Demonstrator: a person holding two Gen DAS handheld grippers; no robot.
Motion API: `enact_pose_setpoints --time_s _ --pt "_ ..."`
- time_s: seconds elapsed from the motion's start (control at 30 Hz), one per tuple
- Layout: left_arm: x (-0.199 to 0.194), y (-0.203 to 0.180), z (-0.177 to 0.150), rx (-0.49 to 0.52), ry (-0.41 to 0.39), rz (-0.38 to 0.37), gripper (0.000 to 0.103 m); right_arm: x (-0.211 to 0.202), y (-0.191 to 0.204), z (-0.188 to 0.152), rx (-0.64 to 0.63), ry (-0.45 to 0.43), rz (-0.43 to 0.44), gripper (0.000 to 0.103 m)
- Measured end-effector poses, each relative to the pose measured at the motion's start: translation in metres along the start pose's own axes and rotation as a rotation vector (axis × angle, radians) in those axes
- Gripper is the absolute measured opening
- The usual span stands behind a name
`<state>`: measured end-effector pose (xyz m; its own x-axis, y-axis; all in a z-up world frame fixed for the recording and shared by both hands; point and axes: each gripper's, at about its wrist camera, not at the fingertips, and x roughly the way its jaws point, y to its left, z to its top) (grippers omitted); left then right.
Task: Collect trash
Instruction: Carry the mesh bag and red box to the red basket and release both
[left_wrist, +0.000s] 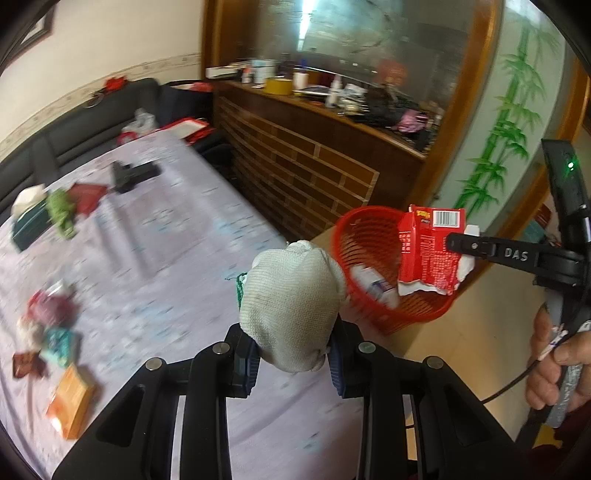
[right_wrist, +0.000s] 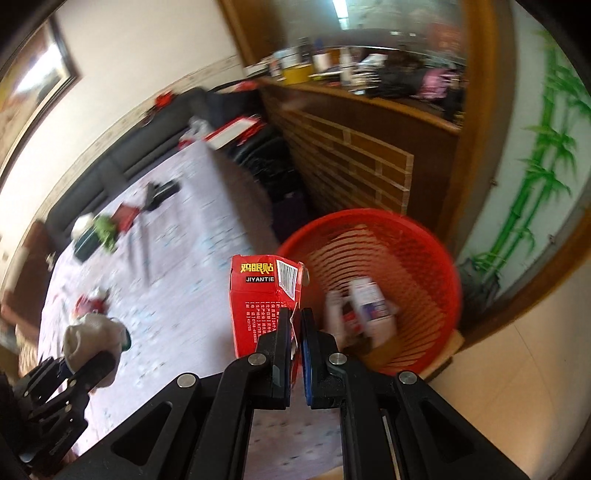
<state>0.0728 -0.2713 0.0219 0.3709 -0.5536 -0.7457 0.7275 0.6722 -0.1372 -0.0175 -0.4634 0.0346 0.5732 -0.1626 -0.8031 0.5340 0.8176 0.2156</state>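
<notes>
My left gripper (left_wrist: 291, 354) is shut on a balled grey-white knitted glove (left_wrist: 291, 302), held above the table's right edge, just left of the red mesh basket (left_wrist: 354, 236). My right gripper (right_wrist: 295, 317) is shut on a torn red carton (right_wrist: 258, 295) with a barcode, held beside the basket's (right_wrist: 424, 251) left rim. In the left wrist view the carton (left_wrist: 424, 251) hangs over the basket's right side. White and red packets (right_wrist: 369, 314) lie inside the basket. The glove and left gripper (right_wrist: 74, 354) show at the right wrist view's lower left.
The table has a pale lilac patterned cloth (left_wrist: 166, 240). On it lie an orange box (left_wrist: 70, 402), crumpled wrappers (left_wrist: 48, 325), a green box with a green wad (left_wrist: 44, 218), a red packet (left_wrist: 88, 195) and a black device (left_wrist: 133, 175). A wooden cabinet (left_wrist: 303, 162) stands behind the basket.
</notes>
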Motion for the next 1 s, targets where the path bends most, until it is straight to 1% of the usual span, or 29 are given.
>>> enact_pose_setpoints --time_s 0.1,0.17,0.27,0.4,0.47,0.53,0.57,0.6,0.63,0.7,0.73,0.77,0.83,0.9,1.0 --pt "0.013 -0.023 0.018 0.027 0.013 -0.059 0.03 -0.004 -0.024 0.01 0.038 -0.016 -0.031 0.005" --pt "0.025 -0.04 0.029 0.049 0.019 -0.085 0.03 -0.005 -0.036 0.016 0.053 -0.021 -0.049 0.005" --pt "0.041 -0.059 0.04 0.074 0.032 -0.108 0.03 -0.004 -0.053 0.025 0.068 -0.022 -0.075 0.005" --pt "0.063 -0.082 0.051 0.091 0.056 -0.134 0.03 0.002 -0.064 0.036 0.06 -0.021 -0.096 0.006" --pt "0.07 -0.09 0.054 0.098 0.058 -0.135 0.031 0.005 -0.067 0.041 0.052 -0.018 -0.1 0.006" --pt "0.079 -0.095 0.058 0.1 0.064 -0.129 0.043 0.009 -0.071 0.045 0.047 -0.018 -0.099 0.006" --pt "0.081 -0.094 0.059 0.093 0.068 -0.125 0.047 0.01 -0.072 0.048 0.045 -0.018 -0.093 0.006" --pt "0.082 -0.094 0.06 0.084 0.07 -0.123 0.051 0.012 -0.074 0.05 0.042 -0.016 -0.09 0.009" --pt "0.082 -0.093 0.061 0.074 0.069 -0.122 0.052 0.013 -0.076 0.053 0.043 -0.011 -0.087 0.012" --pt "0.08 -0.09 0.062 0.057 0.064 -0.118 0.054 0.01 -0.081 0.056 0.054 -0.017 -0.059 0.037" --pt "0.079 -0.088 0.061 0.048 0.066 -0.112 0.055 0.007 -0.082 0.057 0.051 -0.028 -0.055 0.041" --pt "0.077 -0.085 0.061 0.036 0.065 -0.107 0.055 0.006 -0.082 0.057 0.044 -0.033 -0.059 0.044" --pt "0.07 -0.079 0.058 0.015 0.057 -0.092 0.056 0.004 -0.083 0.057 0.036 -0.031 -0.067 0.044" --pt "0.063 -0.073 0.052 0.001 0.043 -0.062 0.059 0.004 -0.083 0.055 0.033 -0.02 -0.051 0.044" --pt "0.054 -0.06 0.039 -0.022 0.033 -0.017 0.06 0.007 -0.075 0.047 0.003 0.0 -0.062 0.044"
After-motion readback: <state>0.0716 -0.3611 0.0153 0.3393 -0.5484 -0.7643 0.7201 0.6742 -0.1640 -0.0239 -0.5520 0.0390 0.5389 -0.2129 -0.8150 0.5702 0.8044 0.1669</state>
